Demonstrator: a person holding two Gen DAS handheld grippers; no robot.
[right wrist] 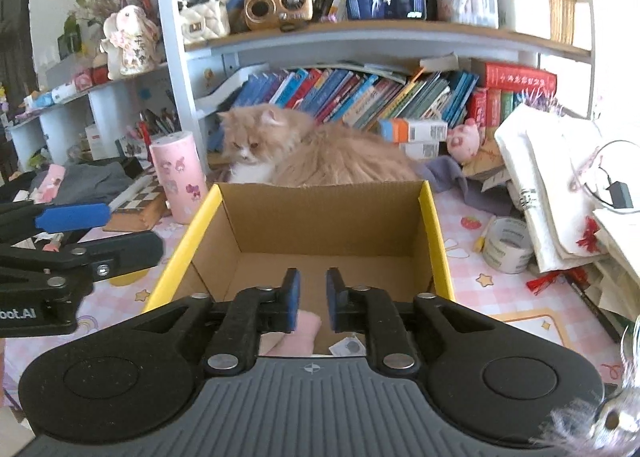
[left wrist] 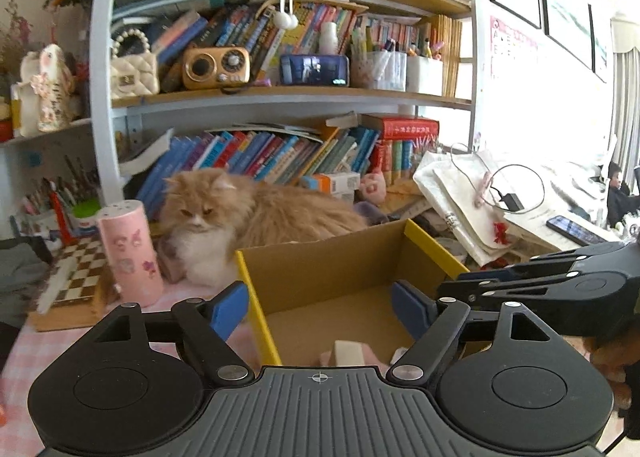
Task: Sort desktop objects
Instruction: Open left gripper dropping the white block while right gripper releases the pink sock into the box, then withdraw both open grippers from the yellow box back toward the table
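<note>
An open cardboard box (left wrist: 256, 309) with yellow side rims (right wrist: 436, 233) stands on the pink checked tablecloth. On its floor lie a pink and white soft item (left wrist: 348, 353) (right wrist: 304, 331) and a small white scrap (right wrist: 348, 346). My left gripper (left wrist: 320, 311) hangs over the box's near left corner, its blue pads wide apart with nothing between them. My right gripper (right wrist: 313, 299) is above the box's near edge. Its pads stand a narrow gap apart, also with nothing between them. Each gripper shows in the other's view: right gripper (left wrist: 460, 284), left gripper (right wrist: 132, 231).
A fluffy orange cat (left wrist: 240, 213) lies right behind the box. A pink cylinder (left wrist: 128, 253) and a chessboard (left wrist: 76, 277) stand to the left. A tape roll (right wrist: 506, 245), white cloth bags (right wrist: 548, 185) and a phone (left wrist: 572, 229) are to the right. Bookshelves fill the back.
</note>
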